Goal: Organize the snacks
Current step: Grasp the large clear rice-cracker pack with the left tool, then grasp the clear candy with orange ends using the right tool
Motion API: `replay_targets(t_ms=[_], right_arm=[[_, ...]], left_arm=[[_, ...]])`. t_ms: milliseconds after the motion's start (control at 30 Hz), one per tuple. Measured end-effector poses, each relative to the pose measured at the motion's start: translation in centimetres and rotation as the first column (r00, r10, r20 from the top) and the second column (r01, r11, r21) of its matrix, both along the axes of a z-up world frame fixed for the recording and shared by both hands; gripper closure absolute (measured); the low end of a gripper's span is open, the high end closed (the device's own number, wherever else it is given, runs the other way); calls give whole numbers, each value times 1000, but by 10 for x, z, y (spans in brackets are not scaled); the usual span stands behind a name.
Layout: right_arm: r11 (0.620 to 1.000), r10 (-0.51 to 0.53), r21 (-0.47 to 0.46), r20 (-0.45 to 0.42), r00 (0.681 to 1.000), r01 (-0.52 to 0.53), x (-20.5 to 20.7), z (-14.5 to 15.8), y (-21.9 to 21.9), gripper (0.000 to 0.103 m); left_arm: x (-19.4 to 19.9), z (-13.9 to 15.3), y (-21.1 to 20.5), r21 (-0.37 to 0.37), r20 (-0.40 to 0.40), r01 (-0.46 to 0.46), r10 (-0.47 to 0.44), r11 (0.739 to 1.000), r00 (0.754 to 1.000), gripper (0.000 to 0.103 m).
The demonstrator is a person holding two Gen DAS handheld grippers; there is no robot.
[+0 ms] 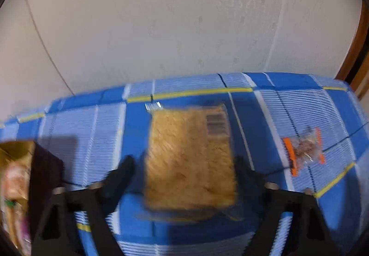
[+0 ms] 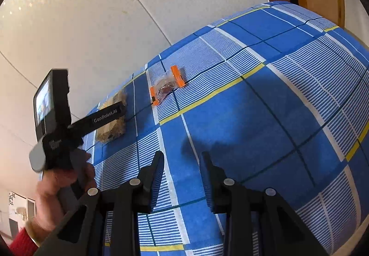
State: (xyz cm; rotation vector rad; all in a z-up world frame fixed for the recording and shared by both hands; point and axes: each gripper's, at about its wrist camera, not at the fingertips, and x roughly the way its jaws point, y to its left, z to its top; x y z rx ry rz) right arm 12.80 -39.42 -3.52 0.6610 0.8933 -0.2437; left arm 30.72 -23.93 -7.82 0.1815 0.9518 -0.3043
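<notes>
At lower left of the left wrist view sits a dark box (image 1: 46,177) of snacks. At centre, our left gripper (image 1: 184,168) is straddling the tan snack pack (image 1: 189,159) on the blue checked cloth (image 1: 299,99), fingers apart and seemingly not yet pressing, so we are centring it before closing. At right lies the orange-edged packet (image 1: 304,147). Our right gripper (image 2: 182,177) is hovering empty, fingers nearly together.

In the right wrist view, at centre left of the frame, white lettering reads "GenRobot.AI" along the black finger (image 2: 107,115) of the left gripper (image 2: 115,117). Lower on that same device, a small white mark sits on its black body (image 2: 55,144), too small to read. In the left wrist view, a barcode (image 1: 216,124) stands at the upper right of the tan snack packet (image 1: 189,156), its bars blurred and no digits legible. A box (image 1: 13,189) at the lower left edge carries coloured print, unreadable.
</notes>
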Motion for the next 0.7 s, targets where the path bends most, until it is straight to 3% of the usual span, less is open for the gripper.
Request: replay_targets(t_ms=[167, 333, 467, 600, 700], right_arm=[[1000, 9, -3, -14, 1000, -9, 5, -4, 3, 71], [1000, -2, -31, -23, 1000, 2, 11, -6, 2, 67], [995, -23, -96, -12, 1000, 22, 32, -1, 0, 63], [998, -49, -39, 24, 999, 50, 71, -5, -4, 62], [998, -62, -2, -8, 998, 62, 97, -17, -7, 62]], left_arm=[[-26, -5, 17, 1, 93, 16, -16, 1000, 996, 29], [-31, -5, 33, -55, 71, -52, 56, 997, 996, 30], [-36, -4, 30, -47, 71, -72, 75, 996, 995, 30], [-38, -5, 31, -62, 60, -82, 86, 995, 995, 28], [-36, -4, 32, -75, 53, -89, 93, 993, 994, 28]])
